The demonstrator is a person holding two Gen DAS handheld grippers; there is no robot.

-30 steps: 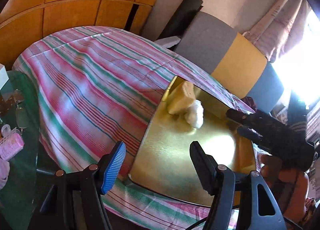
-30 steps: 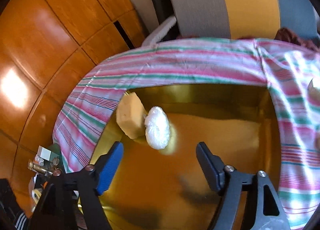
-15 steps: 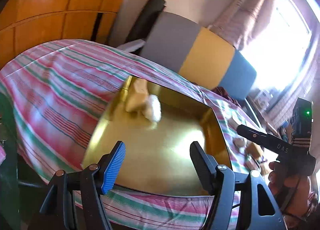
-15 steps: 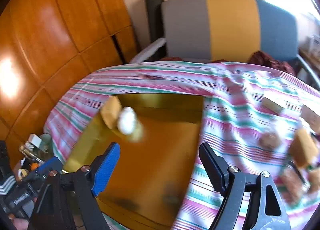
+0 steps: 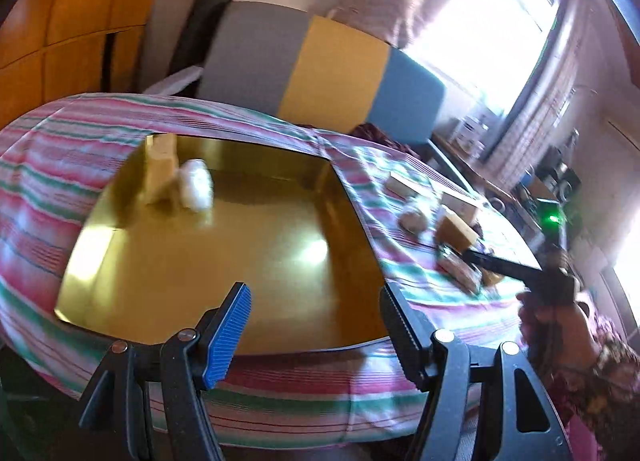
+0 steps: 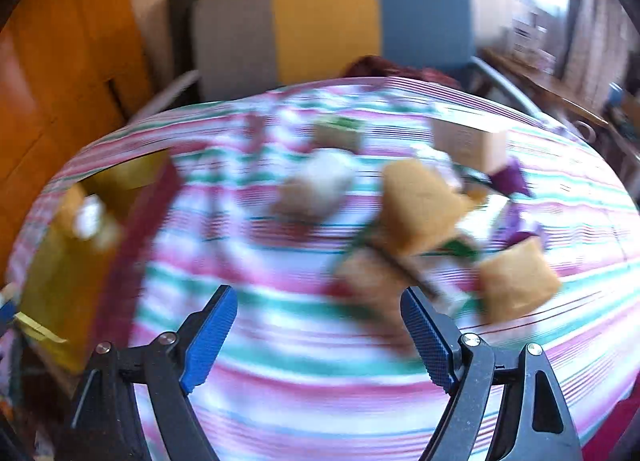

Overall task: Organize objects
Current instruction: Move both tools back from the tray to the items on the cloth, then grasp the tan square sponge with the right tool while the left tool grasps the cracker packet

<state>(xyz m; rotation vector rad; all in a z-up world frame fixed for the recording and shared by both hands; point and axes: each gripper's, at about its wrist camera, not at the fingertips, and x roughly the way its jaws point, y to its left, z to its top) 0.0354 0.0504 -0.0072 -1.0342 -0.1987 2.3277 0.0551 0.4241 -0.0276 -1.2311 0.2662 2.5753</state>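
Left gripper [image 5: 316, 325] has its jaws spread wide with nothing between them, and it hangs over the near edge of a shiny gold square tray [image 5: 224, 261]. Up at about 11 o'clock in that tray sits a pale yellow sponge block [image 5: 162, 167], and touching it on the right is a small white fluffy ball [image 5: 196, 183] — both tucked into the far left corner.

The right gripper [image 6: 318, 335] is empty too; its jaws have just been opening and now stand wide apart over the pink, green and white striped tablecloth [image 6: 280, 381]. That view is pretty motion-blurred, so details are mushy. At roughly 1 o'clock from the jaws there's a heap of loose stuff: a tan sponge cube [image 6: 420, 205], another tan sponge cube [image 6: 518, 281] further right at 2 o'clock, a whitish-brown lump [image 6: 316, 187] at 12, a cream box [image 6: 468, 143] behind, and a small green-topped box [image 6: 340, 133] — can't tell what the purple bits are. The gold tray shows at 9 o'clock, well apart from the heap.

In the left view, a hand [image 5: 556, 313] in a patterned sleeve holds the right gripper out over that same pile at 3 o'clock. Behind the table: a grey, yellow and blue striped chair back [image 5: 320, 73].
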